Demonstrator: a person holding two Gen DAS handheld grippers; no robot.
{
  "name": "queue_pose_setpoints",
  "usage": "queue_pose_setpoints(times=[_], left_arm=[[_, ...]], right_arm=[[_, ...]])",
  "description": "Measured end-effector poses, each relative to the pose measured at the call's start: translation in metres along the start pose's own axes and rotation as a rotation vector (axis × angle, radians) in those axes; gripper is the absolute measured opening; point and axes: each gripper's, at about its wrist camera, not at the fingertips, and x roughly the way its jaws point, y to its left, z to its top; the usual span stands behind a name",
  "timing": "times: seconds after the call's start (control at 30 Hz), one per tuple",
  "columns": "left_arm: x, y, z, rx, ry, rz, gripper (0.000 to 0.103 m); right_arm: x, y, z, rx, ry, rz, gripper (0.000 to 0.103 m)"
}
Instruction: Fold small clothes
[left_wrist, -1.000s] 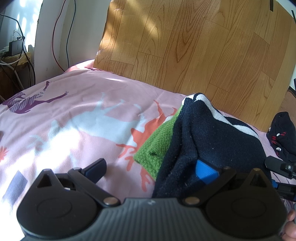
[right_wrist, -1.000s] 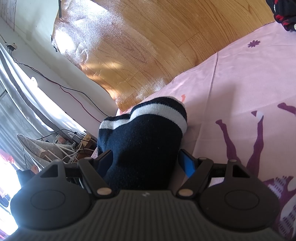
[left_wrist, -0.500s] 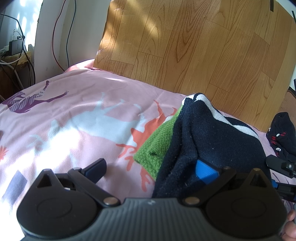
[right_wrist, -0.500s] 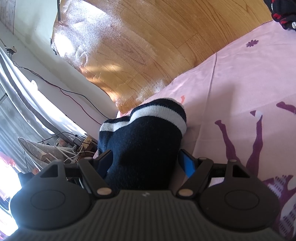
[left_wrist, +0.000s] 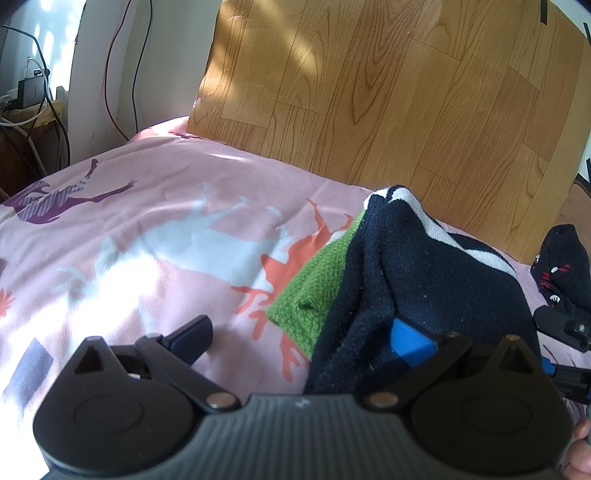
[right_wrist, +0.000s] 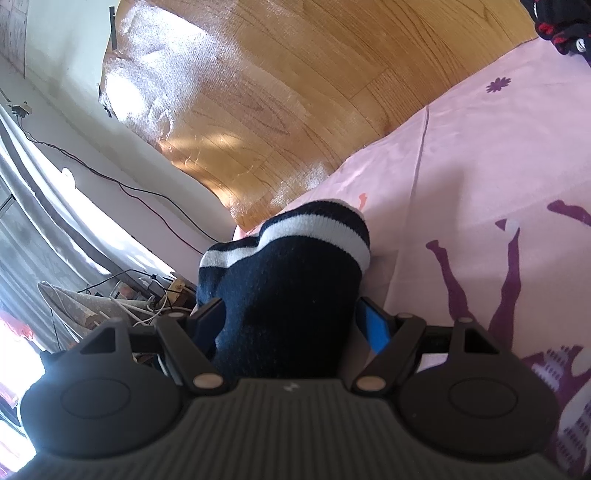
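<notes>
Pink animal-print sheet (left_wrist: 155, 229), wood-grain panel (left_wrist: 388, 92) behind.
Navy striped sock (left_wrist: 424, 280) lies on sheet, overlapping green cloth (left_wrist: 314, 295). Left gripper (left_wrist: 299, 339) spread wide, right finger tucked under sock. Right gripper (right_wrist: 288, 321) fingers flank sock; grip uncertain. Dark sock pile (left_wrist: 565, 266) off right.

Navy knit sock (right_wrist: 288, 291), matt, fuzzy

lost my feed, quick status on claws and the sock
Left claw open, jaws wide. Right claw around navy striped sock, grip unclear. Sock overlaps green cloth on pink bedsheet. Nothing blocking.
</notes>
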Motion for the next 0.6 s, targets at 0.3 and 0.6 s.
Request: queue_pose_setpoints(times=[0.3, 0.6], left_arm=[[-0.001, 0.012, 0.013, -0.028, 0.107, -0.077, 0.103], [0.002, 0.01, 0.018, -0.081, 0.215, -0.223, 0.103]], right_arm=[[-0.002, 0.001, 0.0, -0.003, -0.006, -0.026, 0.079], [-0.001, 0.011, -0.006, -0.081, 0.049, -0.081, 0.083]])
